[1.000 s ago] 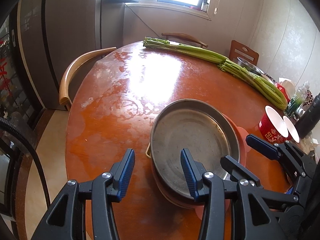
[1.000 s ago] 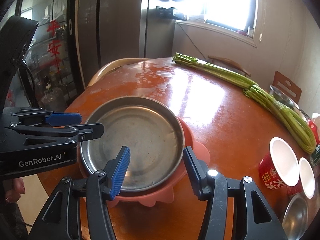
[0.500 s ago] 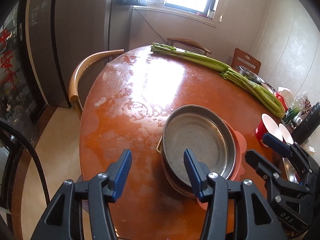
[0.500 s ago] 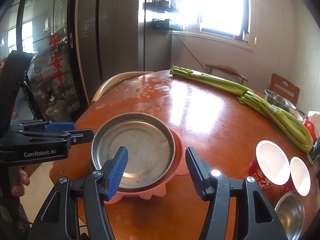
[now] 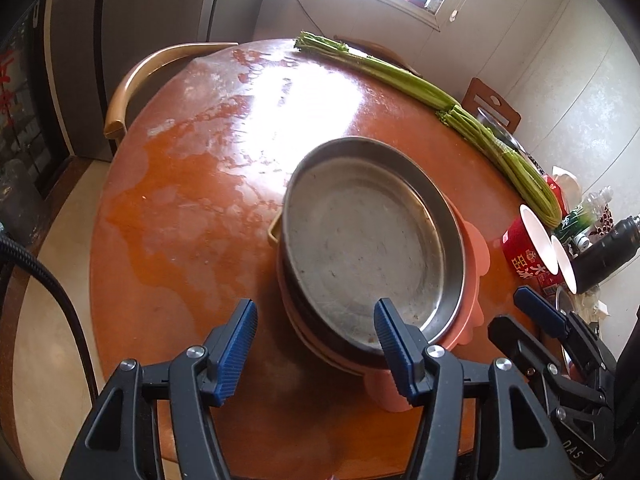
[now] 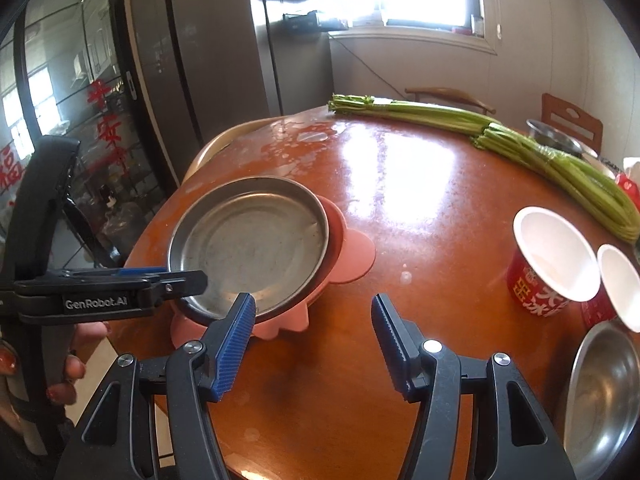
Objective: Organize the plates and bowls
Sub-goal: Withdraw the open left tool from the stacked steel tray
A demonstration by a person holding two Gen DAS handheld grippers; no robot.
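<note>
A steel plate (image 5: 364,248) tops a stack at the near left edge of the round table (image 5: 192,216). Under it sit more dishes whose rims alone show, and lowest a pink plate (image 5: 472,244) with a lobed rim that sticks out to the right and the near side.

In the left wrist view the left gripper (image 5: 314,334) hangs over the near edge of the stack. Its jaws are opening and hold nothing. The right finger (image 5: 394,344) lies over the near rim of the steel plate; whether it touches the rim cannot be told. The left finger (image 5: 234,346) is over bare table, left of the stack, so the stack's near left edge falls between the two.

In the right wrist view the right gripper (image 6: 312,330) is released and empty, its fingers apart over bare table. The stack lies far and left of it; its left finger (image 6: 236,340) overlaps the near rim of the pink plate in the view, and the right finger is well clear.

Right of the stack stand two red cups (image 6: 550,256) with white insides, and a steel bowl (image 6: 604,396) lies nearer. Long green stalks (image 6: 520,148) run across the far side.
</note>
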